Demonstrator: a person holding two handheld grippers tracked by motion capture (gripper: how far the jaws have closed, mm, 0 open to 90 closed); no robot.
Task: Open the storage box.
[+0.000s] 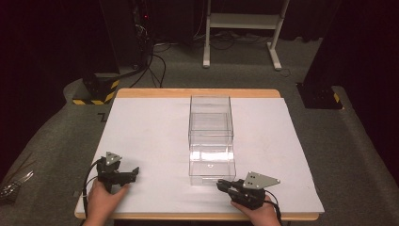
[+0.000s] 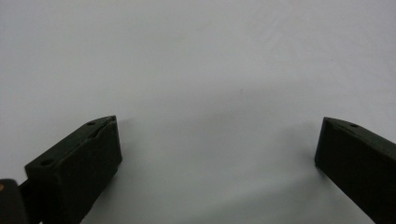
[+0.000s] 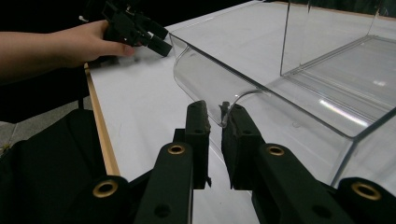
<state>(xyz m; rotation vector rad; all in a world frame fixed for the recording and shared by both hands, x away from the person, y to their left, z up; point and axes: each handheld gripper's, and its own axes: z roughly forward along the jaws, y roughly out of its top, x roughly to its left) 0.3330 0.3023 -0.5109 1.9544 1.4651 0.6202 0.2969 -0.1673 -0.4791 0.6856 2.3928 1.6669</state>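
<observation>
A white-topped table (image 1: 141, 136) with a wooden edge carries a clear plastic drawer box (image 1: 211, 125) standing at its centre, toward twelve o'clock.

Left tongs (image 1: 134, 173) held low near the left front of the surface (image 1: 150, 127), pointing right, jaws standing wide apart with nothing between them. Left hand (image 1: 101, 200) wrapped around the body from behind, forearm entering from the bottom edge. Right tongs (image 1: 220, 185) held low at the right front, pointing left, jaws drawn together, tips pinching the curved front lip of the clear drawer (image 3: 219, 88). Right hand (image 1: 256, 212) gripping from behind.
</observation>
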